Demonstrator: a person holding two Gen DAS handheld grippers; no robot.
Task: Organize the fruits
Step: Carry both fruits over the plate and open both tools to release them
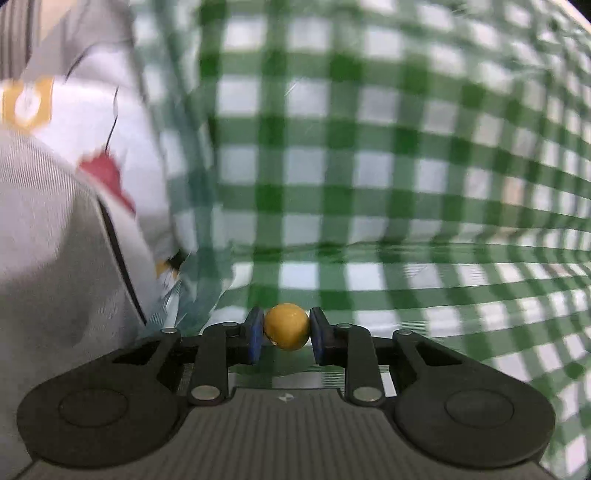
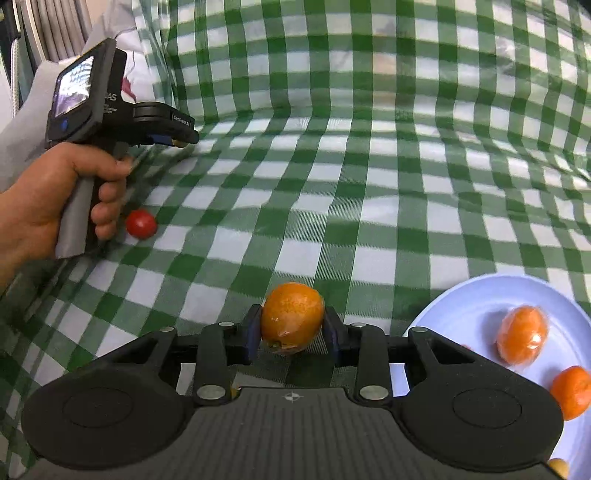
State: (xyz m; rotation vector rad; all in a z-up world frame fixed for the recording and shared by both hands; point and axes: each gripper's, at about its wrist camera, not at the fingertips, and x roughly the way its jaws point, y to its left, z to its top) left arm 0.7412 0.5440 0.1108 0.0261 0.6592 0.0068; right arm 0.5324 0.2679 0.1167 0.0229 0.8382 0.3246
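Observation:
My left gripper [image 1: 287, 330] is shut on a small round yellow fruit [image 1: 286, 325] and holds it above the green checked cloth [image 1: 369, 177]. It also shows in the right wrist view [image 2: 177, 142], held by a hand at the left. My right gripper [image 2: 291, 334] is shut on an orange tangerine [image 2: 291, 317], just left of a pale blue plate [image 2: 472, 310]. The plate holds two more tangerines [image 2: 522, 339] and a small yellow fruit [image 2: 557, 467] at its near edge. A red cherry tomato [image 2: 141, 223] lies on the cloth under the left hand.
The checked cloth [image 2: 369, 166] covers the table and rises in folds at the back. White printed fabric [image 1: 99, 147] bunches at the left. Grey slats [image 2: 51, 33] stand at the far left.

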